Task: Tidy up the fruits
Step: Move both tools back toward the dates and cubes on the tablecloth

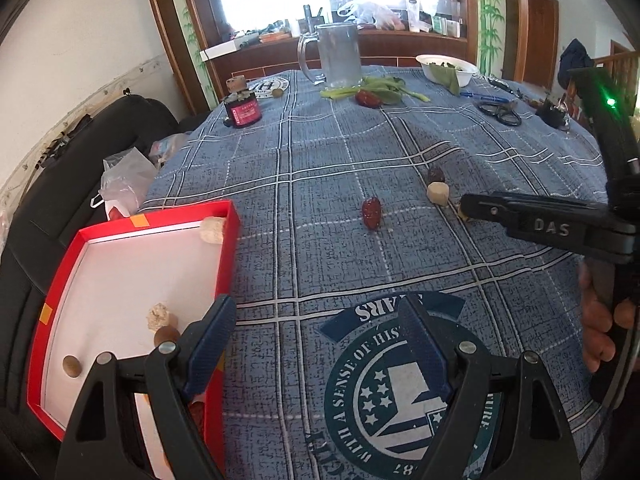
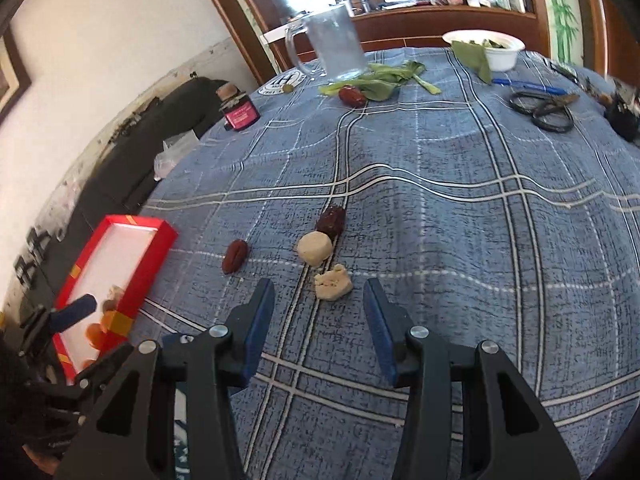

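My right gripper [image 2: 320, 316] is apart and empty, a pale crumbly piece [image 2: 333, 283] lying just beyond its fingertips on the bench [image 2: 480, 240]. My left gripper [image 1: 316, 340] gapes empty beside the red box [image 1: 224, 264].

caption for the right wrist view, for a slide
Open right tool poised over a pale chunk on the blue cloth, red box at left.

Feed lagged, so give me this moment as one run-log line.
left gripper: jaws open, empty, beside red box | right gripper: jaws open, empty, short of pale chunk | red date: on cloth
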The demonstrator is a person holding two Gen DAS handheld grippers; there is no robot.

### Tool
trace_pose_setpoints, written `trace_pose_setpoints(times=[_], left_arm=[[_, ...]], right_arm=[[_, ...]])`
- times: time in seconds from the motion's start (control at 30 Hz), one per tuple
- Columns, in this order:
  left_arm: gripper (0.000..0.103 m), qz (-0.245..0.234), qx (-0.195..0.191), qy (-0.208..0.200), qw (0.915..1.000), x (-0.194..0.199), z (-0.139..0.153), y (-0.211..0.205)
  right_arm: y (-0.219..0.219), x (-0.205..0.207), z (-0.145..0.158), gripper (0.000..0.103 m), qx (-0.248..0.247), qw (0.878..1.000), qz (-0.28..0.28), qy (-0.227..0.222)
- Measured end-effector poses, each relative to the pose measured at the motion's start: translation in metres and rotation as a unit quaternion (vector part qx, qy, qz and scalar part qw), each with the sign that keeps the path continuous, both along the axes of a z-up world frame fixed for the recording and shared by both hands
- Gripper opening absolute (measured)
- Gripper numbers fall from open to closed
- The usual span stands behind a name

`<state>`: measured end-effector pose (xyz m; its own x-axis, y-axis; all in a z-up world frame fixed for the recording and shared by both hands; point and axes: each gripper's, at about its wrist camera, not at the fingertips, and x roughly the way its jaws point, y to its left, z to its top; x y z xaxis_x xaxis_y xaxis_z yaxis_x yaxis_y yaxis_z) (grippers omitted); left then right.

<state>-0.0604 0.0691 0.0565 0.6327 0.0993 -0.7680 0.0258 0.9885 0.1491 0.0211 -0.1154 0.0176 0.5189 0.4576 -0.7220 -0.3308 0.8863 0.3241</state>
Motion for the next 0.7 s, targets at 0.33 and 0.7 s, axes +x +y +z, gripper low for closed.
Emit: trace_pose_setpoints(times=[0.33, 0.7], left_arm=[[0.083, -0.004, 0.005, 0.003, 1.0, 0.024, 0.003, -0.004], [0.083, 0.009, -0.025, 0.047, 0.9986, 0.078, -0.01, -0.015]], right_arm=[[0.02, 0.012, -0.014, 0.033, -0.058, 0.998, -0.005, -0.005], [0.008, 0.015, -0.013, 0.025, -0.074, 0.997, -0.031, -0.007]])
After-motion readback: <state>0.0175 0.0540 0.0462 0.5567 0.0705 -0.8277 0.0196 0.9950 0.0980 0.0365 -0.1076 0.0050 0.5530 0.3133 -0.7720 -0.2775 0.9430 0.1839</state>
